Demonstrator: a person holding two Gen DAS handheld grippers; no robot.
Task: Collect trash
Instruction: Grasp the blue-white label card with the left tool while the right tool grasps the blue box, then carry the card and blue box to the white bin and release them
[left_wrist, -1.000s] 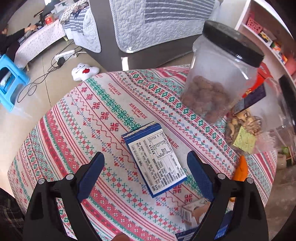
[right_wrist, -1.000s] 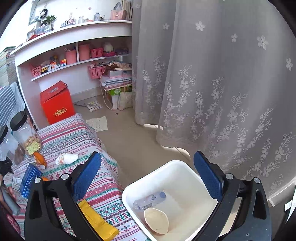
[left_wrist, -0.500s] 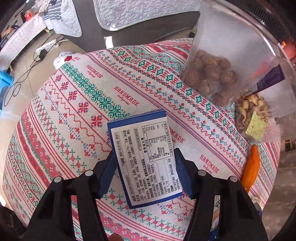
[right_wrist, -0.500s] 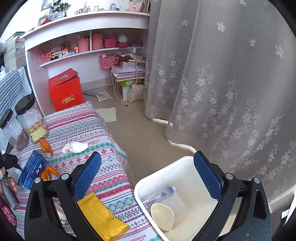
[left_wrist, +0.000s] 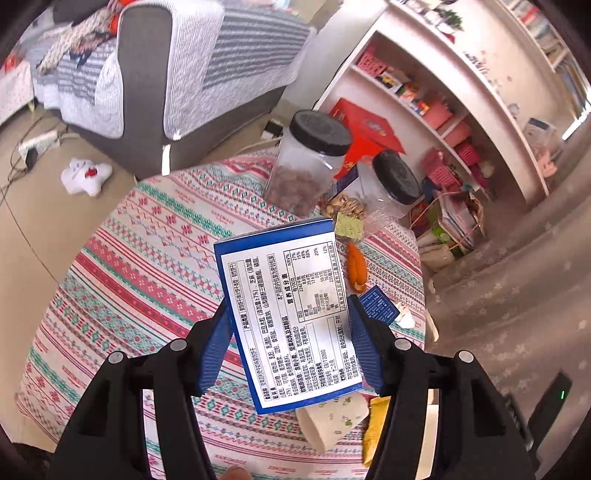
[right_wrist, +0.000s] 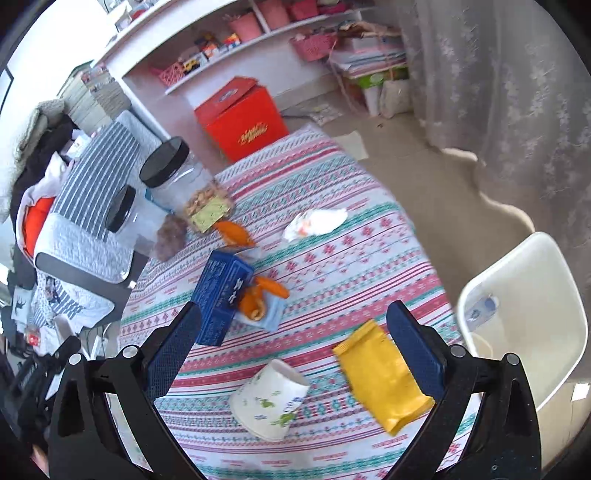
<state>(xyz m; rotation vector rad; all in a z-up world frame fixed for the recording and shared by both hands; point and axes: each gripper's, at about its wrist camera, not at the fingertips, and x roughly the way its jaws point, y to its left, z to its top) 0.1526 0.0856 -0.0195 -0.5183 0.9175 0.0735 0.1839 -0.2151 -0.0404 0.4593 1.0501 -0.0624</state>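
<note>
White shelving, a grey sofa and a lace curtain ring your worktop (right_wrist: 362, 258), which wears a red-and-green patterned cloth. Your left claw (left_wrist: 288, 343) is clenched on a blue-and-white carton (left_wrist: 288, 314), its blue pads pressing the two long edges, and the carton hangs clear above the cloth with its printed panel facing the camera. Beyond it stand two black-lidded jars (left_wrist: 310, 162), one with brown nuts, and orange peel (left_wrist: 356, 266) lies near the far edge.

Your right claw (right_wrist: 295, 343) is released, fingers wide apart with nothing between them, hovering over the cloth. Below it a paper cup (right_wrist: 267, 400) lies on its side, with a yellow pouch (right_wrist: 380, 373) just beside it toward the bin side. Further off sit a dark blue box (right_wrist: 221, 295) touching more orange peel, and a crumpled white tissue (right_wrist: 314, 223). A white bin (right_wrist: 524, 317) stands off the worktop's right edge with a plastic bottle (right_wrist: 480, 308) inside.
</note>
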